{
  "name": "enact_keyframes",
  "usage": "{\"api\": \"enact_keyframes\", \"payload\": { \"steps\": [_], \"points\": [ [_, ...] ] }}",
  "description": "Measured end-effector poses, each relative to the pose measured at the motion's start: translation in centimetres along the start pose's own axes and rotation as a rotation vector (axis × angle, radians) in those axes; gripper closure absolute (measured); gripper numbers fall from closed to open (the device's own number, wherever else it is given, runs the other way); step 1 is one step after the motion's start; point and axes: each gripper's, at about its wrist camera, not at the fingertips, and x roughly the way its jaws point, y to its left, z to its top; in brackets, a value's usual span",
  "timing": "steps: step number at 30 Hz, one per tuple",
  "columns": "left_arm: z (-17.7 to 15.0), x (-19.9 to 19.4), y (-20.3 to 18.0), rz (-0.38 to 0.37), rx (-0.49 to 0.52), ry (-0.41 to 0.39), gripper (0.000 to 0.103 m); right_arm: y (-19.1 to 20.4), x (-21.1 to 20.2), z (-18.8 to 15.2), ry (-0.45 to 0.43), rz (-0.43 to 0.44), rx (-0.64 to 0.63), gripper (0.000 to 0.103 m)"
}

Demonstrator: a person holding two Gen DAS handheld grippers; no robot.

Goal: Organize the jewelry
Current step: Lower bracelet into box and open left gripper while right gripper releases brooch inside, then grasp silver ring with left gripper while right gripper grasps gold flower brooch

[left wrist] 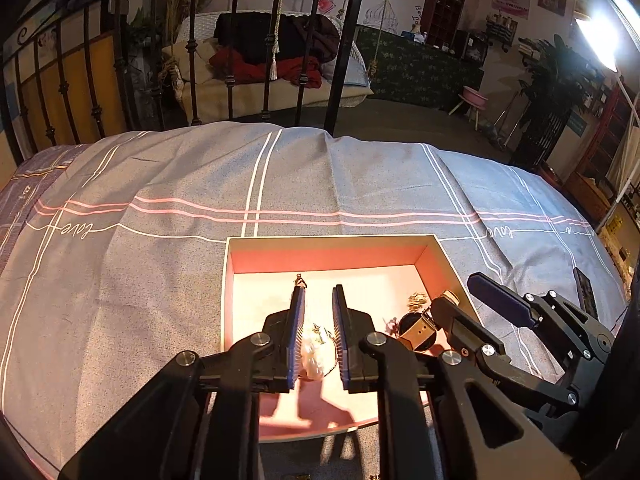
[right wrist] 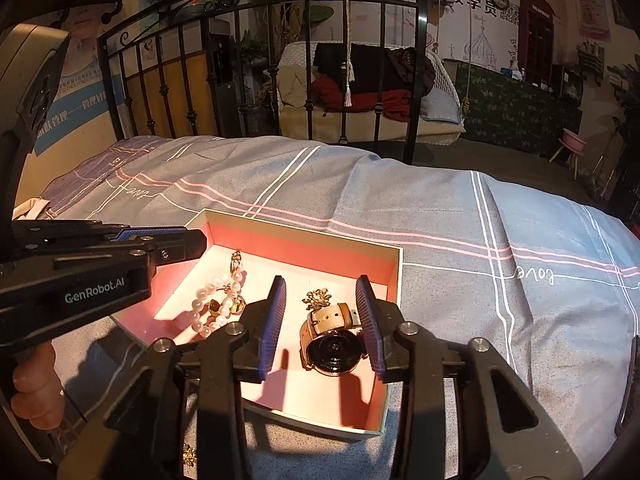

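Both grippers stood open over the box [right wrist: 394, 264] on the bed: your left gripper [left wrist: 318, 332] around the pearl bracelet [right wrist: 212, 308], right gripper [right wrist: 320, 320] around the watch [right wrist: 332, 350]; lifting straight up would have cleared both.

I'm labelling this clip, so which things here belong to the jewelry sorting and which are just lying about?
Job: open box, pearl bracelet, wristwatch, gold brooch, gold piece on the bedspread.
Lying about: bedspread, iron bed rail, swing seat.
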Motion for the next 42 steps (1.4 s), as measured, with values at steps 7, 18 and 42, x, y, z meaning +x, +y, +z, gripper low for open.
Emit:
{"api": "enact_keyframes", "payload": {
  "steps": [7, 18, 42],
  "points": [
    [-3.0, -4.4, 0.5, -0.012, 0.010, -0.065, 0.046, -0.3, -5.0, -2.8, -0.058, 0.039, 0.030, 0.056],
    [-11.9, -4.6, 2.2, 0.022, -0.007, 0.081, 0.047, 2.1, -5.6, -11.0, 0.120, 0.144, 0.045, 0.056],
    [-12.9, -2.3, 1.9, 0.054, 0.083, 0.114, 0.071, 3.7, -4.4, -11.1, 0.153, 0.171, -0.002, 0.056]
  ]
}}
